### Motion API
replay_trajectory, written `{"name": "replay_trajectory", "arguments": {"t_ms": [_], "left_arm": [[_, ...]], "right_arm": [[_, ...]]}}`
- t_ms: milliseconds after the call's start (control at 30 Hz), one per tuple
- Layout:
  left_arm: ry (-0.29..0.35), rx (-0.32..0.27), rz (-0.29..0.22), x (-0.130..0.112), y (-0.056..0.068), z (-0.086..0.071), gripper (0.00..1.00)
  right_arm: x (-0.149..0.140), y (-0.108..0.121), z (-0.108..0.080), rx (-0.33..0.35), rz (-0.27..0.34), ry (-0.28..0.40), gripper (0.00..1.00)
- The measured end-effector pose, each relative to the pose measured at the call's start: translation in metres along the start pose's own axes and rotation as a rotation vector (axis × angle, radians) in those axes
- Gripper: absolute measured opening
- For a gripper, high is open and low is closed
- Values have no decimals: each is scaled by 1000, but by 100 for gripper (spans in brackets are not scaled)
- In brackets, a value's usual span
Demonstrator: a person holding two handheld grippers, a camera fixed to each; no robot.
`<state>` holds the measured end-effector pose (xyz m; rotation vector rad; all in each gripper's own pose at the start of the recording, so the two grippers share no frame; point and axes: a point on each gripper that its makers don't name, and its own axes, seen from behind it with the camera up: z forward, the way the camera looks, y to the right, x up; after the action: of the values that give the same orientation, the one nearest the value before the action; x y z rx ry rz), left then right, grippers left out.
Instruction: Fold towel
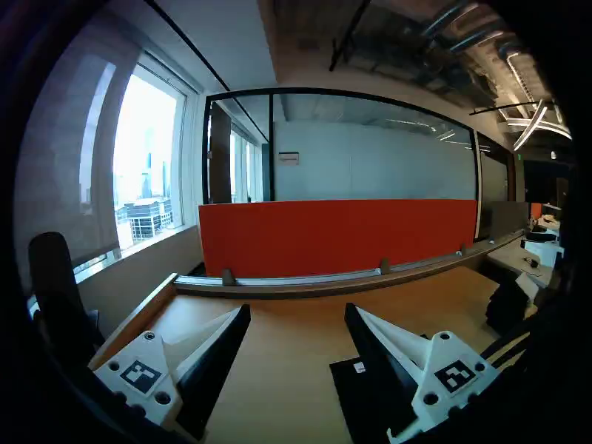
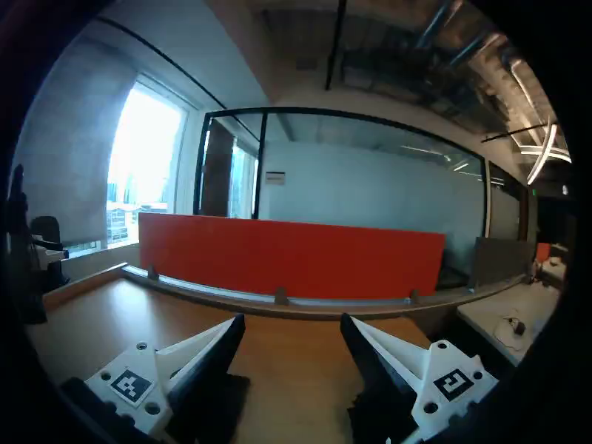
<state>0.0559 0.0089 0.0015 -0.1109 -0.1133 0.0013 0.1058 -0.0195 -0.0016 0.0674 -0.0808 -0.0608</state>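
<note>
A dark towel (image 1: 354, 396) with a small white tag lies flat on the wooden desk (image 1: 296, 348), under the right finger in the left gripper view. My left gripper (image 1: 296, 307) hovers over the desk, open, with bare wood between its fingers. In the right gripper view, dark cloth (image 2: 235, 399) shows low down beneath both fingers. My right gripper (image 2: 292, 318) is open as well and holds nothing. Most of the towel is hidden below the fingers.
An orange divider panel (image 1: 333, 237) (image 2: 296, 259) runs along the desk's far edge. A black chair (image 1: 55, 296) stands at the left by the window. A dark object (image 1: 510, 300) sits at the desk's right end. A white neighbouring desk (image 2: 510, 311) lies further right.
</note>
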Motion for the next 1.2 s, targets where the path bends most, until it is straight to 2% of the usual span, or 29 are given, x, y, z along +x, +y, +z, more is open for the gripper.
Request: {"name": "replay_trajectory", "arguments": {"t_ms": [300, 500, 800, 1000, 1200], "left_arm": [[-86, -103, 22, -13, 15, 0, 94], [-137, -171, 29, -24, 26, -2, 94], [-217, -299, 99, -41, 50, -8, 94], [-246, -348, 144, -50, 61, -13, 95], [-277, -370, 154, -68, 68, -20, 94]], "right_arm": [[-12, -21, 1, 117, -71, -103, 100], [-16, -31, 1, 181, -91, -150, 100], [-29, -56, -7, 310, -133, -239, 100], [-39, -66, -12, 376, -150, -285, 100], [-54, -74, -18, 410, -155, -317, 100]]}}
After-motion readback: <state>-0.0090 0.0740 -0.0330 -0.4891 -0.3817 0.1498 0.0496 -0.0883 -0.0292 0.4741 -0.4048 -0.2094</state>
